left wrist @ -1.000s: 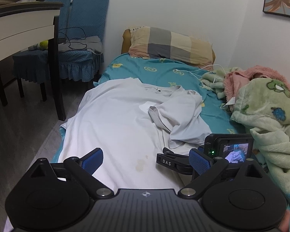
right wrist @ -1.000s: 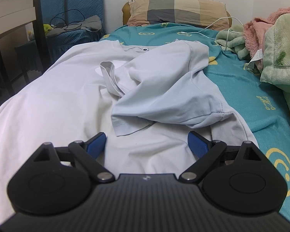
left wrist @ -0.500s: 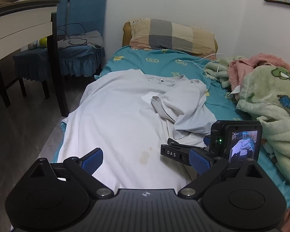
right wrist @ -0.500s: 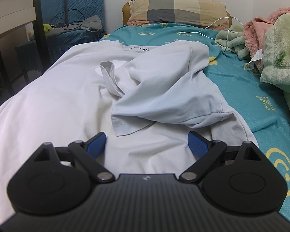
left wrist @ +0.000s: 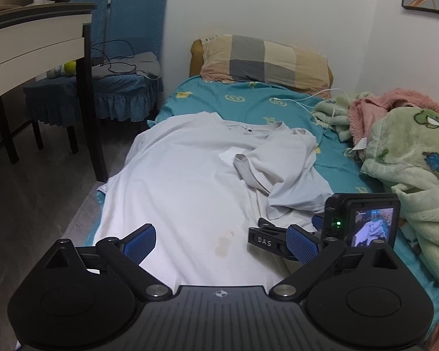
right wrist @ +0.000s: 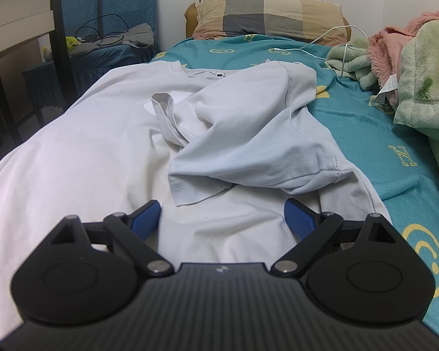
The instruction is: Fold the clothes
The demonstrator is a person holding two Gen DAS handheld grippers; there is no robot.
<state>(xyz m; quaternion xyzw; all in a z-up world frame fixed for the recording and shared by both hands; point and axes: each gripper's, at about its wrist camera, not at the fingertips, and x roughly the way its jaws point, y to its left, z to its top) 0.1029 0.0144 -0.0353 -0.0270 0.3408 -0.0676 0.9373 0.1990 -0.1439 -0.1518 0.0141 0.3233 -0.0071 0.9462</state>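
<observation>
Left wrist view takes in most of the bed, its teal sheet printed with yellow logos; in the right wrist view one mark near the right edge reads as a serif "N", and a smiley face sits nearer the camera. A white shirt lies spread flat over the near half of the bed, collar toward the pillow, its left side hanging over the bed edge. The right sleeve is folded in across the chest and lies rumpled there. Yellowish stains mark the cloth near the hem.

A green blanket is heaped along the right side of the bed with a pink one behind it. At the head lies a checked pillow. Two blue chairs stand left of the bed beside a tabletop.

The left tongs are spread wide, holding nothing, poised above the hem. The right tongs are likewise wide apart and empty, low over the shirt just short of the folded sleeve. In the left view the right unit's finger bears the letters "DAS", and its small camera shows a lit screen and a green light. A white cable trails from the pillow onto the sheet.
</observation>
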